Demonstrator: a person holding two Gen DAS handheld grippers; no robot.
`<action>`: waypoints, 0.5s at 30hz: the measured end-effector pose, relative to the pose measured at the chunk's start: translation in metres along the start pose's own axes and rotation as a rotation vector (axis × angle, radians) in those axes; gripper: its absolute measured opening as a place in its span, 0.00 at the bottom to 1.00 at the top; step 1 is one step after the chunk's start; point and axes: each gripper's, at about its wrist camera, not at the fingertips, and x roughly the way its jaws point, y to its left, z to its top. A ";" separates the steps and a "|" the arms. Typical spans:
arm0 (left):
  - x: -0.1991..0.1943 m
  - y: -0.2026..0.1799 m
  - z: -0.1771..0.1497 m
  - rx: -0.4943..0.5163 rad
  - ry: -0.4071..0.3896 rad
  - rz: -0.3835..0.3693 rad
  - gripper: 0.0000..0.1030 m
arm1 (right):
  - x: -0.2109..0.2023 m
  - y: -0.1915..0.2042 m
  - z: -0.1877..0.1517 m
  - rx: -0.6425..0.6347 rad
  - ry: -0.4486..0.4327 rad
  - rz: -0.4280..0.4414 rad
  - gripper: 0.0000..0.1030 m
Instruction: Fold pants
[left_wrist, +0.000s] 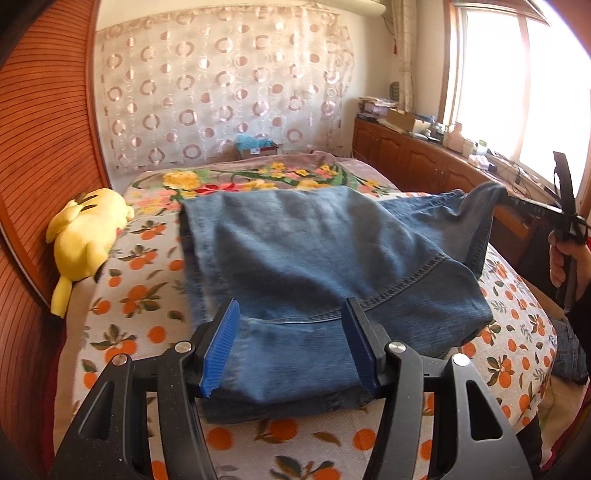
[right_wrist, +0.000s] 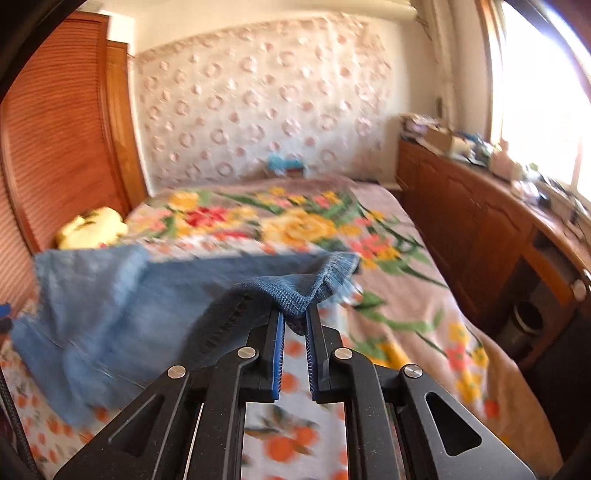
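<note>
While right gripper pinches jeans hem corner, lifted above orange-print bedsheet, my left gripper gapes wide over near denim edge, gripping nothing. Judgement: keep hem taut, carry across, align edges before letting go.

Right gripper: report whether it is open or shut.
Shut on the jeans: the right gripper has denim pinched between its blue pads, lifted above the bed.
</note>
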 end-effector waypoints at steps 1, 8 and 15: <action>-0.002 0.004 -0.001 -0.009 0.000 0.005 0.57 | -0.002 0.010 0.004 -0.007 -0.012 0.023 0.10; -0.018 0.032 -0.005 -0.047 -0.017 0.051 0.57 | -0.008 0.110 0.026 -0.082 -0.081 0.227 0.10; -0.033 0.060 -0.010 -0.102 -0.033 0.086 0.57 | -0.020 0.219 0.011 -0.183 -0.059 0.477 0.10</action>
